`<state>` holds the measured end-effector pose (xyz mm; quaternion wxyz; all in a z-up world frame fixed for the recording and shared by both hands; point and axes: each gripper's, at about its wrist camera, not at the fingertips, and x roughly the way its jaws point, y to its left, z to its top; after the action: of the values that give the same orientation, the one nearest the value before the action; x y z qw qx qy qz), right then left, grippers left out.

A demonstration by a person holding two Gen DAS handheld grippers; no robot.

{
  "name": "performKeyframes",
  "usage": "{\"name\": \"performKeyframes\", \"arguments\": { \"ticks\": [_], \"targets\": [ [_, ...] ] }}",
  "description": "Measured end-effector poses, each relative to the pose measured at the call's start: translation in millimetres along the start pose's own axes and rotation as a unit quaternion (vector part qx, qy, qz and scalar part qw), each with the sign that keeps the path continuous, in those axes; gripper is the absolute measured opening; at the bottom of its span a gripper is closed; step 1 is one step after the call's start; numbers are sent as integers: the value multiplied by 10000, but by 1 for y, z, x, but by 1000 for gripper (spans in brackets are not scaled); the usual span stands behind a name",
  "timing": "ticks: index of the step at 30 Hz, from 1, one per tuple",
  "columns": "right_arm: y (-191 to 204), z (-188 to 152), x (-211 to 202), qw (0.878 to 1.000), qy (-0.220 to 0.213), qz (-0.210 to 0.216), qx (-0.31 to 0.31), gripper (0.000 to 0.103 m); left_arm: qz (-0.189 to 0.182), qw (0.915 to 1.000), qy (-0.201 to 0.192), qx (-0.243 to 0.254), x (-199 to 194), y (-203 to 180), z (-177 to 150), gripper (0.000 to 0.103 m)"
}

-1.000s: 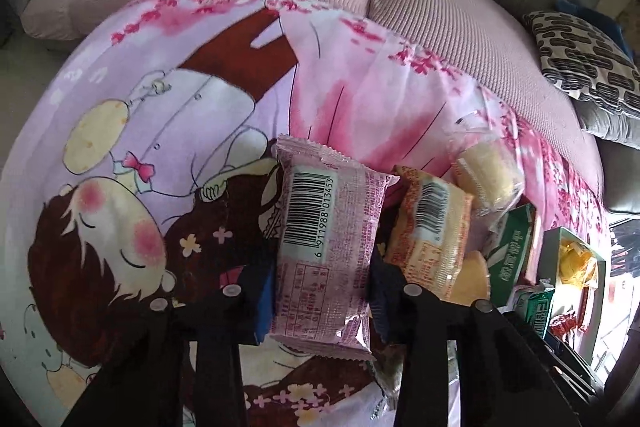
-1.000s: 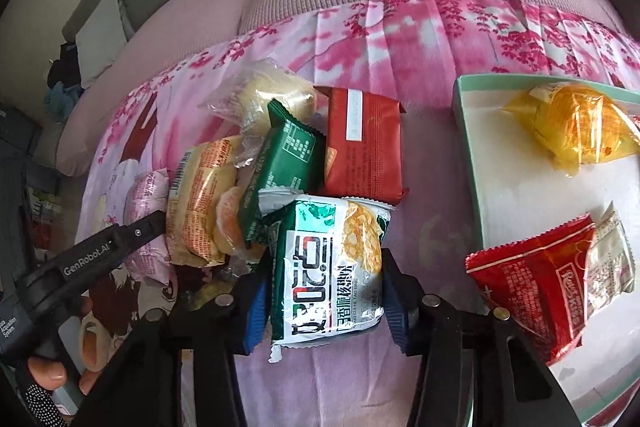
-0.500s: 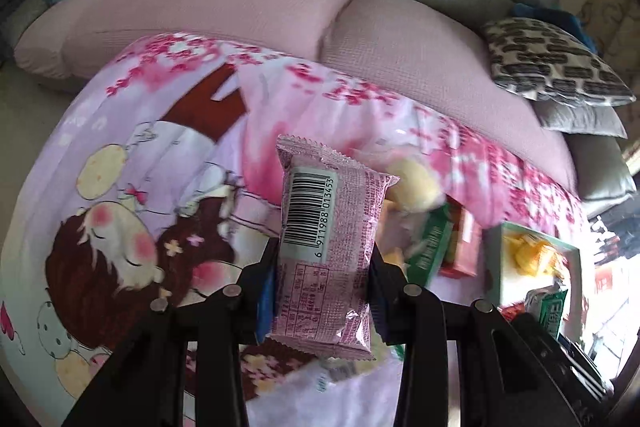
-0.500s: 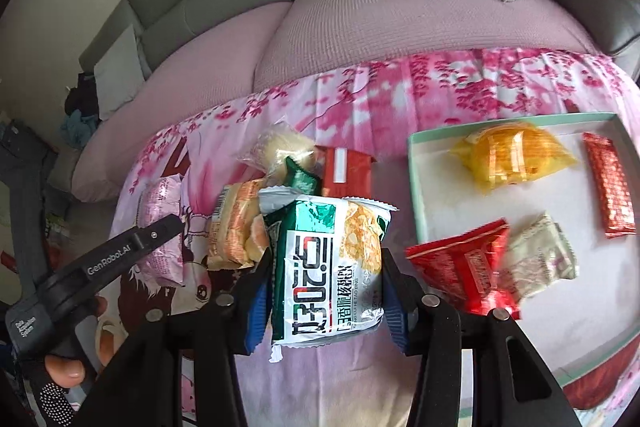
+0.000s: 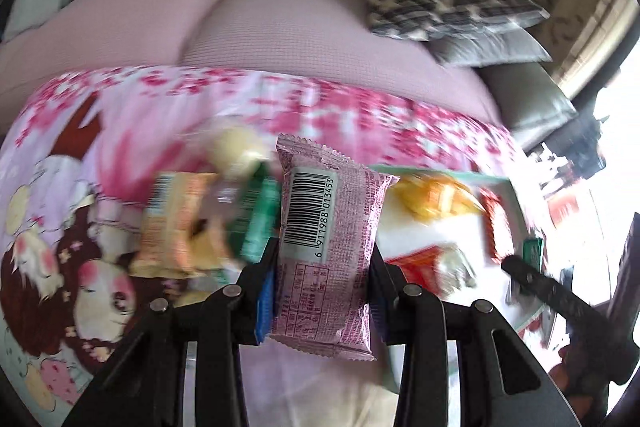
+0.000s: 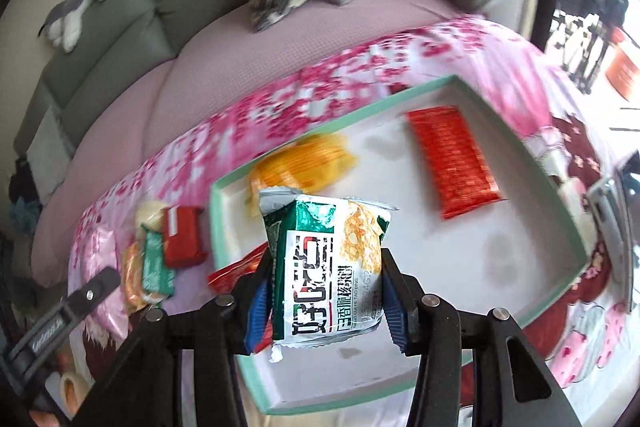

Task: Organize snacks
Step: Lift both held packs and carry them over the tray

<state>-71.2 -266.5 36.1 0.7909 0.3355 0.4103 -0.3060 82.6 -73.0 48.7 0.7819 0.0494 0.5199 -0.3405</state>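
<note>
My left gripper [image 5: 323, 287] is shut on a pink snack packet [image 5: 326, 247] with a barcode, held in the air above the pink cloth, left of the tray [image 5: 440, 173]. My right gripper [image 6: 324, 303] is shut on a green and white snack packet [image 6: 326, 267], held above the white tray with a mint rim [image 6: 400, 101]. In the tray lie a yellow packet [image 6: 300, 163], a long red packet [image 6: 452, 159] and a red packet [image 6: 236, 269] partly hidden behind my right fingers. Loose snacks lie left of the tray: an orange packet [image 5: 176, 219], a green packet [image 5: 258, 223], a pale bun [image 5: 236, 147].
A pink cartoon-print cloth [image 5: 80, 131] covers the surface in front of a pink and grey sofa [image 5: 260, 19] with patterned cushions [image 5: 448, 1]. A small red packet [image 6: 182, 235] lies by the tray's left rim. The left gripper [image 6: 60, 319] shows at the lower left of the right wrist view.
Both grippers have moved right toward the tray with their packets still held. The right gripper is now over the tray. The left gripper is over the loose snack pile.
</note>
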Motion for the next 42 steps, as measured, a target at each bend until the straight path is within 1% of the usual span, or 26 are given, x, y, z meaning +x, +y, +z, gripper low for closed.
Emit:
{"name": "performKeyframes", "arguments": {
  "ticks": [4, 7, 12, 16, 23, 31, 32, 33, 35, 42],
  "targets": [
    [-41, 5, -8, 9987, -124, -281, 409, 51, -163, 9983, 65, 552, 7, -42, -9, 40],
    [-68, 9, -10, 9964, -175, -430, 713, 51, -254, 9953, 155, 924, 14, -71, -16, 40],
    [-95, 14, -10, 9931, -217, -551, 1008, 51, -314, 9894, 275, 1391, 29, -115, -21, 41],
    [-105, 16, -6, 9921, -169, -564, 1109, 51, -347, 9865, 337, 1562, 41, -140, -19, 41],
    [-117, 15, 10, 9909, 42, -588, 1213, 51, -336, 9845, 482, 1655, 68, -167, -9, 41],
    [-124, 16, 14, 9898, 87, -654, 1260, 51, -239, 9845, 609, 1625, 91, -181, 0, 41],
    [-125, 17, 14, 9897, 93, -661, 1265, 51, -225, 9850, 599, 1605, 91, -182, 1, 42],
    [-125, 17, 15, 9896, 102, -672, 1264, 51, -188, 9857, 577, 1573, 91, -182, 2, 52],
    [-126, 17, 16, 9895, 131, -691, 1260, 52, -146, 9863, 541, 1551, 89, -182, 3, 62],
    [-126, 16, 18, 9896, 176, -669, 1264, 52, -68, 9879, 440, 1485, 76, -175, 10, 62]
  ]
}}
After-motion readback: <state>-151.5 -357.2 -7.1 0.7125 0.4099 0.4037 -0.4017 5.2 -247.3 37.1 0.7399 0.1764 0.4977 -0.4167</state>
